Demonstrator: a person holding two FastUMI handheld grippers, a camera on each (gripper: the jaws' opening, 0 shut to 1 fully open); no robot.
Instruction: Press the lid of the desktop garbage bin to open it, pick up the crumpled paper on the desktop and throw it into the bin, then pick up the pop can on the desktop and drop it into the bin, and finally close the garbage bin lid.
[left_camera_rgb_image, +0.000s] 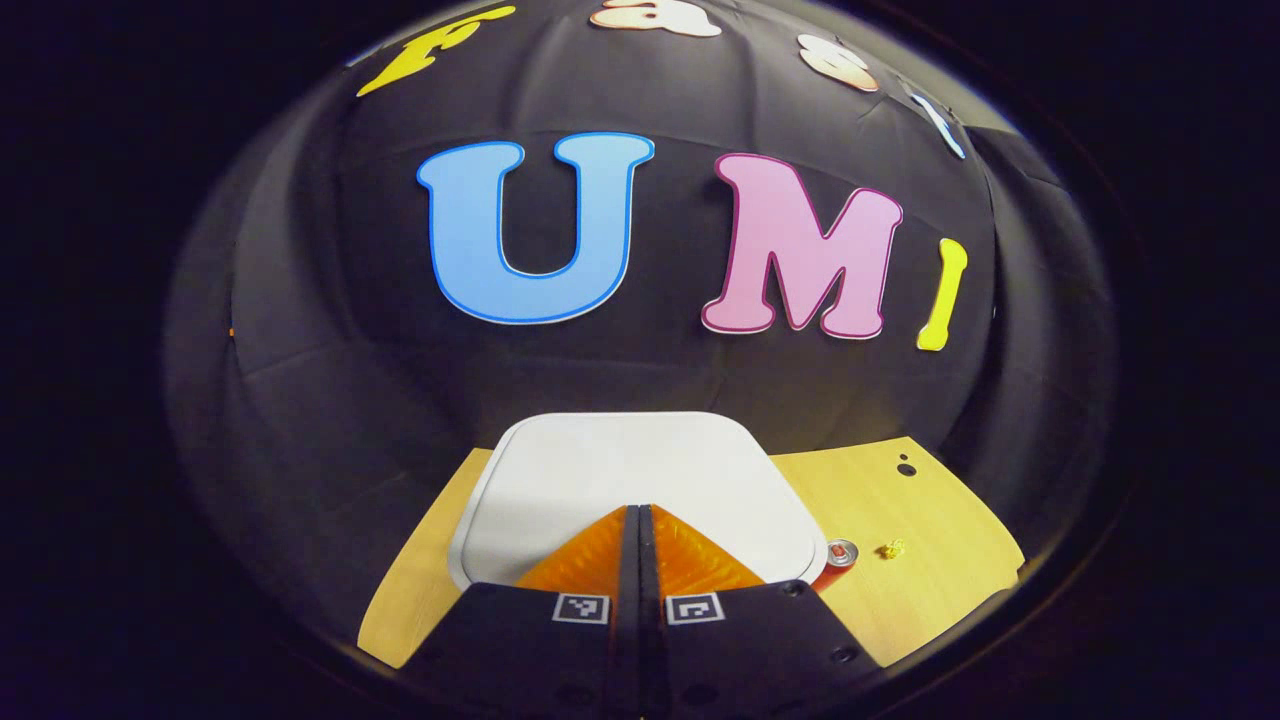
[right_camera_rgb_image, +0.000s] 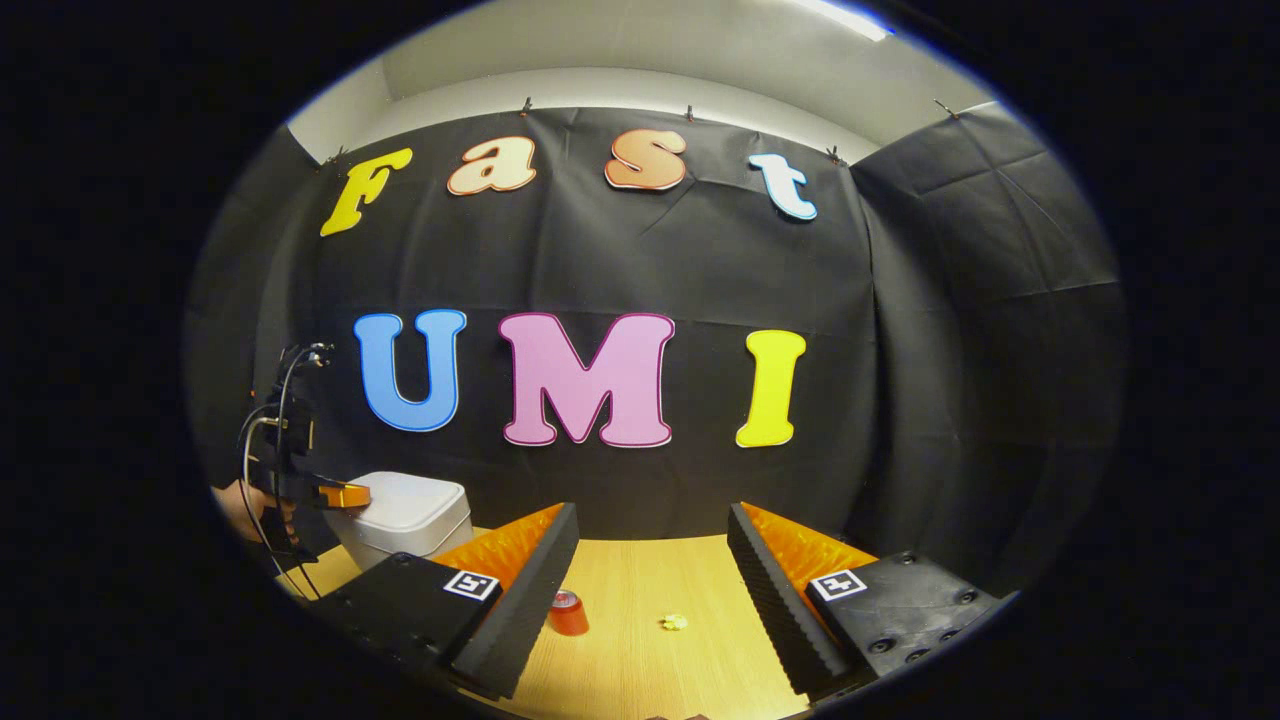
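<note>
In the left gripper view, the left gripper (left_camera_rgb_image: 640, 520) has its two fingers pressed together with nothing between them, and their tips are over the near edge of the flat white lid (left_camera_rgb_image: 630, 470) of the white plastic desktop garbage bin (right_camera_rgb_image: 415, 520). The lid is closed. Whether the tips touch it cannot be told. In the right gripper view, the right gripper (right_camera_rgb_image: 650, 555) is spread wide and holds nothing, above the light wooden table (right_camera_rgb_image: 640, 650). The small red pop can (right_camera_rgb_image: 568, 612) stands upright near the bin. The small yellow crumpled paper (right_camera_rgb_image: 675, 622) lies near the can, apart from it.
</note>
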